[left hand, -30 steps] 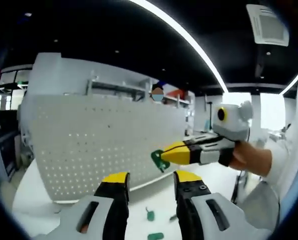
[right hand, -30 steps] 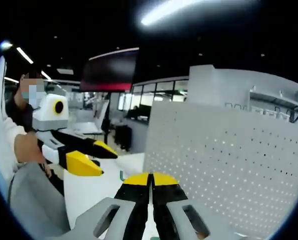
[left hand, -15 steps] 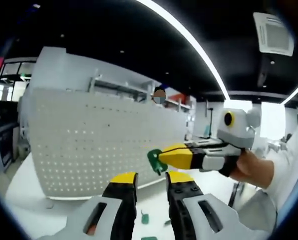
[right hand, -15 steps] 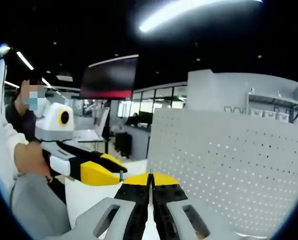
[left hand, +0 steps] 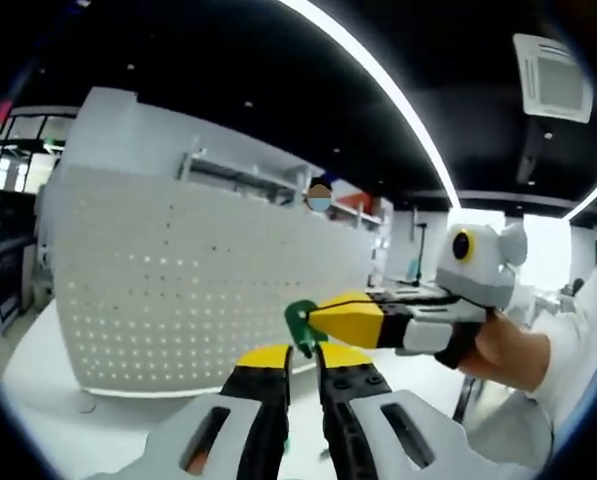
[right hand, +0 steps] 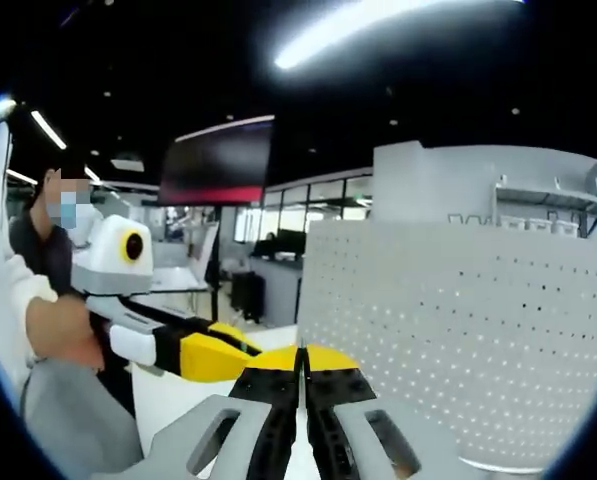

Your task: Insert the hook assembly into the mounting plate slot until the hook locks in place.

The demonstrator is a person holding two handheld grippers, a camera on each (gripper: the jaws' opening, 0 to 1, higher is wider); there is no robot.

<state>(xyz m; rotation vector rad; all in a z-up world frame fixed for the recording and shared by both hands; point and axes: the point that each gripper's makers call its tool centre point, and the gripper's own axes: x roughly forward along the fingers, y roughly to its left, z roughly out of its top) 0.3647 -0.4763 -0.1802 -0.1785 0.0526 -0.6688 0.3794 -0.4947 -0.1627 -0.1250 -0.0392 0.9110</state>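
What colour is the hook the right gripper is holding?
Green; the hook shows best in the left gripper view.

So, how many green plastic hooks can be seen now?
1: the green plastic hook is held in the right tool, just above the left tool. Others may lie hidden on the table behind the tools.

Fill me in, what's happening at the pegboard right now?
A person holds a hand-held gripper in each hand in front of an upright white pegboard. The right hand-held gripper is shut on a small green hook, held up in the air short of the board. The left hand-held gripper sits just below it, jaws nearly closed with nothing between them. The hook is not yet in the board.
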